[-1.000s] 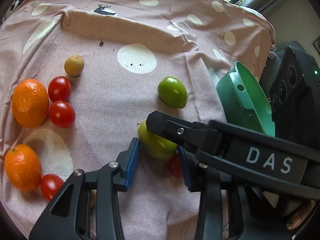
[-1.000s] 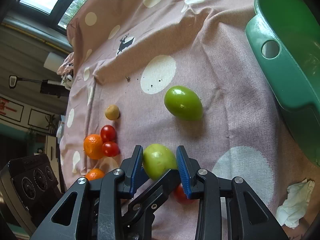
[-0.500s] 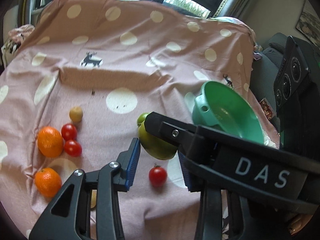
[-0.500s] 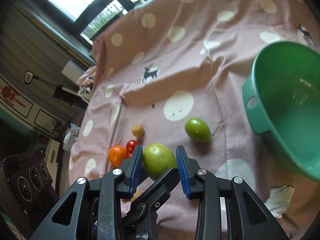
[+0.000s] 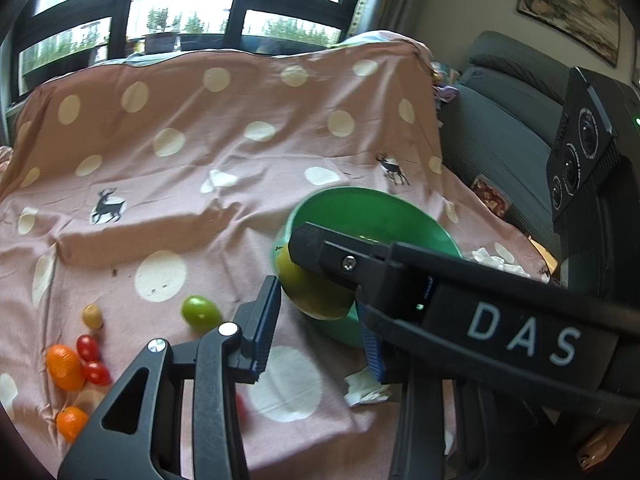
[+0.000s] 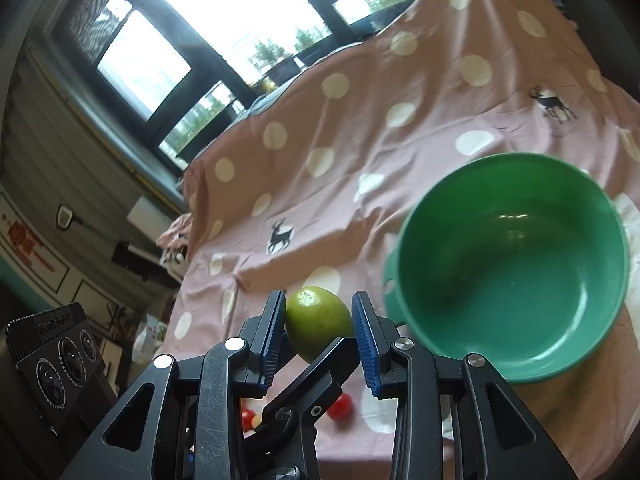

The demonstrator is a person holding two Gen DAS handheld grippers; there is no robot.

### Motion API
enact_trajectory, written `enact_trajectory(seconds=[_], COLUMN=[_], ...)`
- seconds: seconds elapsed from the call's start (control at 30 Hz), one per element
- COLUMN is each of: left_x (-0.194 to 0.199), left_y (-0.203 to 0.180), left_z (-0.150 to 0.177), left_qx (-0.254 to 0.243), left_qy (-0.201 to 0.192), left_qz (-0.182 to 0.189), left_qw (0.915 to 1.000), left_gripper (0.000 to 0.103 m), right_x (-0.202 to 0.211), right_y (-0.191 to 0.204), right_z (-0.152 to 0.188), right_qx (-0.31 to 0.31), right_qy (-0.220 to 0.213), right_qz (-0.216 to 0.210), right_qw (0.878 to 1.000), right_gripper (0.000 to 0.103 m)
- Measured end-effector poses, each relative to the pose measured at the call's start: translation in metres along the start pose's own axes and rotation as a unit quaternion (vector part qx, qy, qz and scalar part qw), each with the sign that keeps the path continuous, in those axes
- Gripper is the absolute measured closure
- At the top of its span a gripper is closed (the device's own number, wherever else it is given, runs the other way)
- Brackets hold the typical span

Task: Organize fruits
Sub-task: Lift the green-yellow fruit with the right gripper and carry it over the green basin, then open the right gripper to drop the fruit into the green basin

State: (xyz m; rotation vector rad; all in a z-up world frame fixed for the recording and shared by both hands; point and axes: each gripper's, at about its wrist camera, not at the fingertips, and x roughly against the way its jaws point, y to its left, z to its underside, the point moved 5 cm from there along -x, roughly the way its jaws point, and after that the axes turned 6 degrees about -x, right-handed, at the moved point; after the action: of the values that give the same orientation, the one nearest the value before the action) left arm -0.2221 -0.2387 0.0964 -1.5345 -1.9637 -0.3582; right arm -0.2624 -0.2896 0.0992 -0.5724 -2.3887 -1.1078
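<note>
My right gripper (image 6: 320, 330) is shut on a green fruit (image 6: 316, 320) and holds it in the air, left of the green bowl (image 6: 508, 364). In the left wrist view the same held fruit (image 5: 312, 292) shows in front of the bowl (image 5: 372, 208), partly hidden by the right gripper's arm. My left gripper (image 5: 320, 336) is open and empty, lifted above the cloth. A second green fruit (image 5: 201, 314) lies on the pink cloth. Oranges (image 5: 64, 366), red tomatoes (image 5: 89, 347) and a small yellow fruit (image 5: 92, 317) lie at the lower left.
A pink polka-dot cloth (image 5: 200, 168) covers the table. Crumpled tissues (image 5: 364, 388) lie near the bowl. A grey sofa (image 5: 500, 128) stands to the right, windows behind. A red tomato (image 6: 340, 406) lies below the right gripper.
Both grippers have risen well above the cloth. The right gripper has carried the green fruit up and toward the green bowl. The fruits on the cloth look smaller and farther away.
</note>
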Motion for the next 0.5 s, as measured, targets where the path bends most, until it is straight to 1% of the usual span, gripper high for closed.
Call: enact_trajectory(seconds=[0.2,0.5], left_x=[-0.023,-0.054], left_y=[-0.025,-0.045], left_z=[-0.006,-0.007], left_qx=[-0.025,-0.044], left_qy=[0.014,0.047], left_qz=[0.027,0.068], left_qw=[0.9992,0.9957], left_gripper=[0.065,0.065], right_x=[0.013,0.023], right_y=[-0.028,-0.072], right_z=[-0.011,-0.018], right_qx=[-0.034,-0.087], right_qy=[-0.025,-0.035], right_qz=[0.023,0.051], right_qw=[0.999,0.994], right_gripper=[0.066,0.066])
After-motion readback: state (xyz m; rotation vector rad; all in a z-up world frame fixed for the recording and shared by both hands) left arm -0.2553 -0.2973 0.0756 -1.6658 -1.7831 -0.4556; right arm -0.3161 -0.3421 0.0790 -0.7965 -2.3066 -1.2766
